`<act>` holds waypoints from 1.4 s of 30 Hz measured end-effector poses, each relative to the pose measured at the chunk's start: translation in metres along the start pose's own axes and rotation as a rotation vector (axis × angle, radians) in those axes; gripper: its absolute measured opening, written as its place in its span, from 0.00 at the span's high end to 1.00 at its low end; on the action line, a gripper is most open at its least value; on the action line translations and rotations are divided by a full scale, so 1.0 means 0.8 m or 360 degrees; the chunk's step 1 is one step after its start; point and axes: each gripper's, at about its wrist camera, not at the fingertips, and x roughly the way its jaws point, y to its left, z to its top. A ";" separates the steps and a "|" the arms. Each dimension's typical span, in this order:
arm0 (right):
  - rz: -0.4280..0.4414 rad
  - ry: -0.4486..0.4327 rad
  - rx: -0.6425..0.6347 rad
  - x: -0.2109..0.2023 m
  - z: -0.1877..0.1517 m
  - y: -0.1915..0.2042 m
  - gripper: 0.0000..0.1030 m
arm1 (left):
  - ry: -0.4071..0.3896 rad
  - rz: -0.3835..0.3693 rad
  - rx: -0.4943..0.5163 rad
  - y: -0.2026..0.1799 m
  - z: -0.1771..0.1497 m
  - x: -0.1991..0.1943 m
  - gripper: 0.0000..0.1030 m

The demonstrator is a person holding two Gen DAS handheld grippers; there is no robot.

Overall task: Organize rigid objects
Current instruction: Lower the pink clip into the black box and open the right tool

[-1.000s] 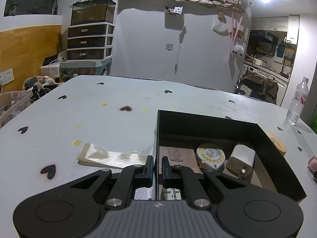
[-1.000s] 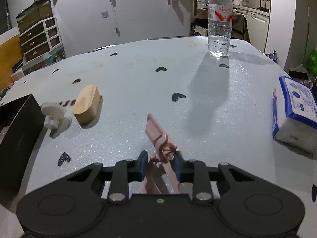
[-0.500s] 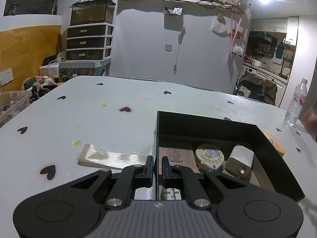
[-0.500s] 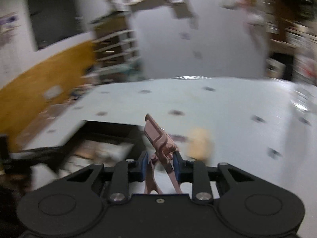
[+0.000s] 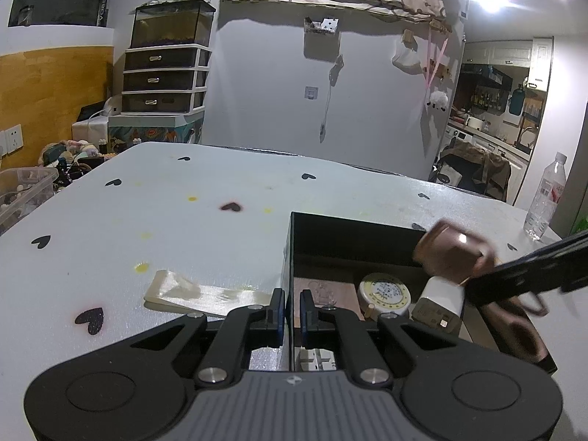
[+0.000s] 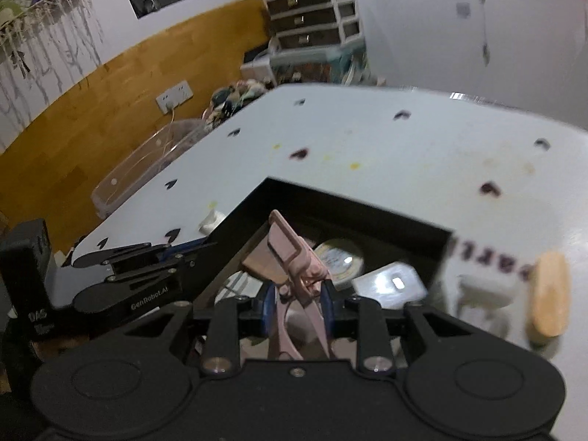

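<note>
A black open box (image 5: 352, 224) sits on the white table. My left gripper (image 5: 292, 308) is shut on the box's near left wall, also seen from the side (image 6: 198, 246). My right gripper (image 6: 297, 303) is shut on pink scissors (image 6: 294, 253) and holds them in the air over the box (image 6: 349, 202). In the left wrist view the scissors (image 5: 452, 253) and right gripper (image 5: 477, 279) are blurred at the right. In the box lie a round tape measure (image 5: 384, 288), a white charger plug (image 5: 443, 301) and a brown card (image 5: 323, 286).
A cream strip (image 5: 198, 294) lies left of the box. A wooden oval block (image 6: 549, 294) and a small white piece (image 6: 485, 286) lie to its right. A water bottle (image 5: 545, 198) stands at the far right edge. A clear bin (image 6: 139, 169) sits beyond the left edge.
My right gripper has swung left and up from the table's right side, carrying the pink scissors over the box. It now shows in the left wrist view. The left gripper has stayed put.
</note>
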 end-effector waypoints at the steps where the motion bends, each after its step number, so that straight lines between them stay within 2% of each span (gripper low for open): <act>1: -0.0011 0.0021 -0.0006 0.007 0.000 0.001 0.73 | 0.0000 0.0000 0.0000 0.000 0.000 0.000 0.92; 11: -0.0161 0.0159 -0.0175 0.045 -0.012 0.014 0.73 | 0.0000 -0.0001 -0.0001 0.000 0.000 0.000 0.92; 19: -0.0132 0.0219 -0.0181 0.049 -0.022 0.020 0.75 | 0.0000 -0.0001 -0.0001 0.000 0.000 0.000 0.92; 23: -0.0154 0.0184 -0.0168 0.044 -0.020 0.019 0.75 | -0.0001 0.0000 -0.0002 0.000 0.000 0.000 0.92; 25: -0.0182 0.0148 -0.0155 0.040 -0.017 0.016 0.72 | 0.0000 -0.0001 -0.0002 0.000 0.000 0.000 0.92; 27: -0.0206 0.0117 -0.0146 0.035 -0.014 0.015 0.50 | 0.0000 -0.0001 -0.0001 0.000 0.000 0.000 0.92; 28: -0.0207 0.0101 -0.0149 0.032 -0.013 0.015 0.48 | 0.0000 -0.0001 -0.0001 0.000 0.000 0.000 0.92; 42: -0.0206 0.0037 -0.0163 0.001 -0.014 0.016 0.54 | 0.0000 0.0000 0.0002 0.000 0.000 0.000 0.92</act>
